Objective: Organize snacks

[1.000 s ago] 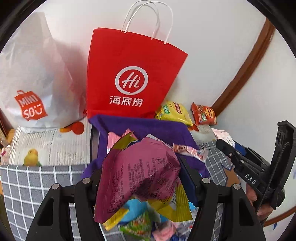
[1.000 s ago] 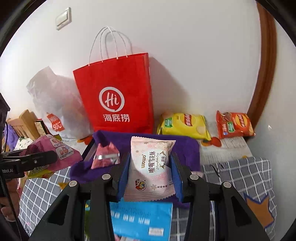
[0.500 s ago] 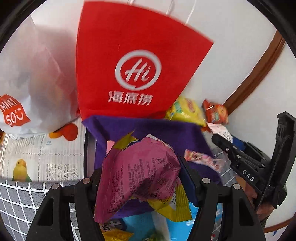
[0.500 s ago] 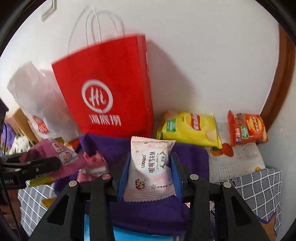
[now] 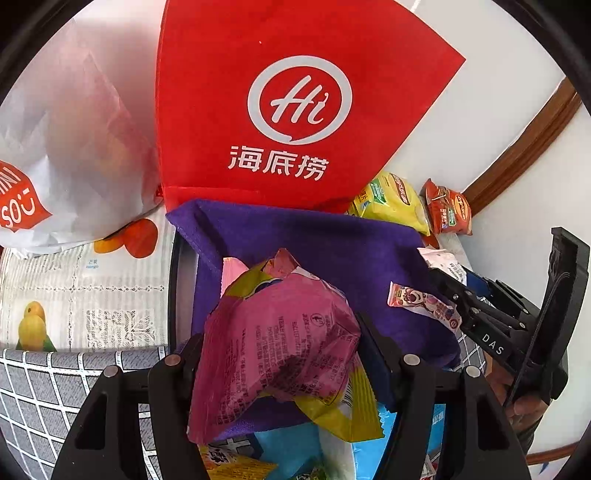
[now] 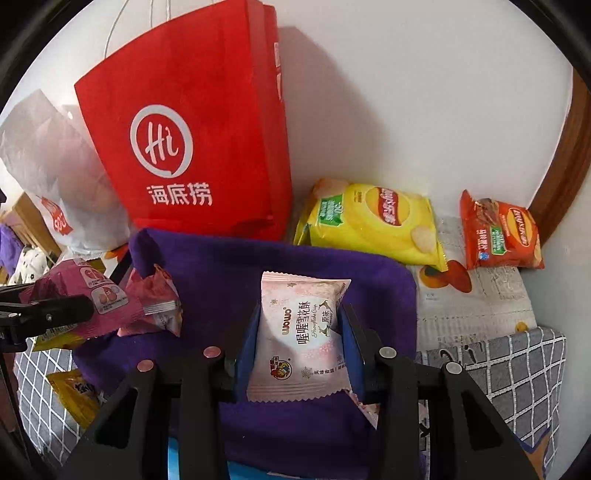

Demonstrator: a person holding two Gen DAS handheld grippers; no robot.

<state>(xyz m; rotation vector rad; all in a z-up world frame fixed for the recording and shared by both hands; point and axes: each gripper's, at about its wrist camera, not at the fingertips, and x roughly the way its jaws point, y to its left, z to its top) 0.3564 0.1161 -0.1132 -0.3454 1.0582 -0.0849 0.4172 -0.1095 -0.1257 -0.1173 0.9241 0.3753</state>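
While tilted downward, left gripper [image 5: 280, 354] clamps magenta packet [image 5: 273, 347], over purple cloth [image 5: 314, 243]

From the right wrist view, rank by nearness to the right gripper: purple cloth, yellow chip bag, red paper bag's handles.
1. Purple cloth, directly under the right gripper.
2. Yellow chip bag, behind, right.
3. Red paper bag's handles, top left, farthest.

A: The paper bag [image 5: 280, 110] is red with a white logo; the cloth [image 6: 258, 266] under it is deep purple.

B: The left gripper [image 5: 280, 350] clamps a magenta packet [image 5: 273, 347] edged in yellow; the right gripper [image 6: 299, 328] grips a pale pink packet [image 6: 299, 332].

A: 2 chip bags: a yellow one [image 6: 373, 225], an orange-red one [image 6: 498, 236].

B: The mat [image 6: 517, 373] is grey with white grid lines.
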